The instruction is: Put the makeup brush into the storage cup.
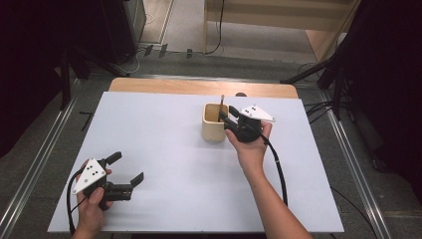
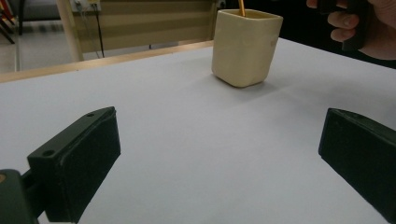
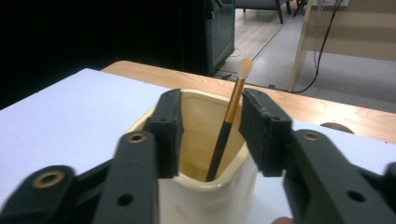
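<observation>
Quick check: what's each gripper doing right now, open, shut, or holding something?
Left gripper: open, holding nothing, low over the table.
Right gripper: open over the cup, the brush standing between its jaws, not clamped.

A cream cup [image 2: 246, 46] holding a brush handle [image 2: 242, 7] is seen on the white table [image 2: 187, 140], beyond widely parted black fingers [image 2: 79, 158].

Black jaws, white three-cornered plates
</observation>
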The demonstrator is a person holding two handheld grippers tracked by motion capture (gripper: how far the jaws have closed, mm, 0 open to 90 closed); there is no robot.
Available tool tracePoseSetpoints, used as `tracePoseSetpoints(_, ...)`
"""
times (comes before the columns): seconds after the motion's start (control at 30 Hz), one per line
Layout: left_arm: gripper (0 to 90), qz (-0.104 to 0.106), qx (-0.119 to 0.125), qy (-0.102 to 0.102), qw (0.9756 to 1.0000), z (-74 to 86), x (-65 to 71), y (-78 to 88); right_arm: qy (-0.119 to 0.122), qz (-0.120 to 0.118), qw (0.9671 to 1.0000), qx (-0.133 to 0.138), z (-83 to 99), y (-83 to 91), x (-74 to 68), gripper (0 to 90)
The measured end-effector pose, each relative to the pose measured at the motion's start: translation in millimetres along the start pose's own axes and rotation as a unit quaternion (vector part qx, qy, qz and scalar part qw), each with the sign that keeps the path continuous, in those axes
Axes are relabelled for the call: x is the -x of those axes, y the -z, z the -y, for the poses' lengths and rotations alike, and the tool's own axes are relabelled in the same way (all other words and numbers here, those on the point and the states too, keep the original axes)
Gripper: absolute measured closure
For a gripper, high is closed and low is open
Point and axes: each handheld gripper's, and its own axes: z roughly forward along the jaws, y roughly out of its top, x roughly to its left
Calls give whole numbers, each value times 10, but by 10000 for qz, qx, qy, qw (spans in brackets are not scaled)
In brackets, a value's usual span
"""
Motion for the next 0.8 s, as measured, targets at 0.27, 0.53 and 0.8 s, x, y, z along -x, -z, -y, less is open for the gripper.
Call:
tracePoseSetpoints(0.27,0,12,-4,-15,10000,-2,14,-14,-110,45,9999,0,47,180,99,405)
tracePoseSetpoints(0.53,0,16,-14,-18,10000,-2,18,-19,30,119,9999,-32,167,318,196,156)
tracePoseSetpoints(0.8,0,30,-32,-31,10000,-3,30,-22,98,-100,9999,-55,274,423,253,0)
